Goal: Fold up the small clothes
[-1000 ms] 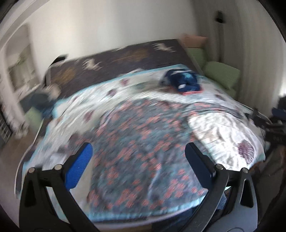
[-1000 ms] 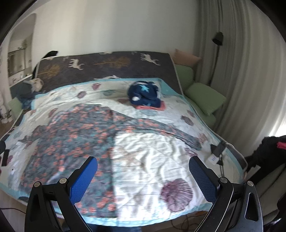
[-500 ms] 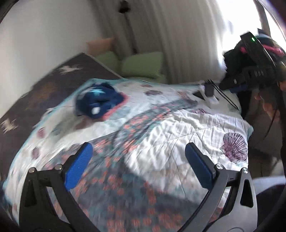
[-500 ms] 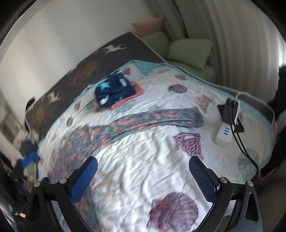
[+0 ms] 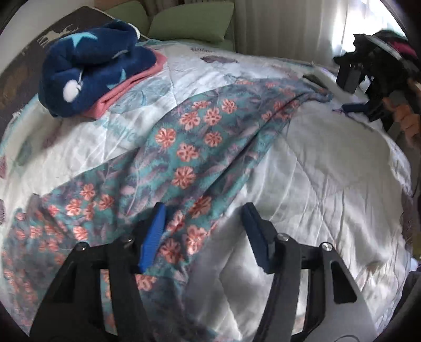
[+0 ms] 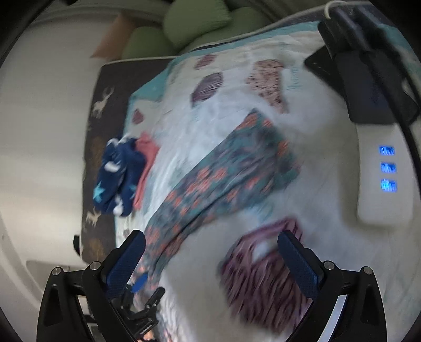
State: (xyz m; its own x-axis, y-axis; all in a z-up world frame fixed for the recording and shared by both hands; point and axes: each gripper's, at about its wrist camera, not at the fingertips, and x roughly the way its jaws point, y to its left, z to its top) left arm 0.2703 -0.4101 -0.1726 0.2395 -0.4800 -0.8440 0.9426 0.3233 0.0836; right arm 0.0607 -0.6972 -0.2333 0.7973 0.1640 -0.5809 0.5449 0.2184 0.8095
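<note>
A floral teal garment with coral flowers (image 5: 200, 142) lies spread flat on the white quilt (image 5: 329, 184). My left gripper (image 5: 205, 226) hangs low over the garment's near edge. Its jaws are closing, with the cloth's edge between them, and the pads do not press on it. In the right wrist view the garment's narrow end (image 6: 263, 147) lies ahead of my right gripper (image 6: 213, 252), which is open and holds nothing. The right gripper (image 5: 351, 94) also shows at the far right of the left wrist view, beside that narrow end.
A folded navy star fleece on a pink garment (image 5: 92, 58) sits at the far side of the bed. Green pillows (image 5: 189, 21) lie beyond it. A white power strip (image 6: 384, 171) with black plugs (image 6: 368, 79) rests on the quilt's right side. A curtain (image 5: 289, 26) hangs behind.
Both grippers have swung down toward the bed and rolled. The left jaws have narrowed from wide open and now straddle the floral garment's edge. The right gripper has come near the garment's narrow end.
</note>
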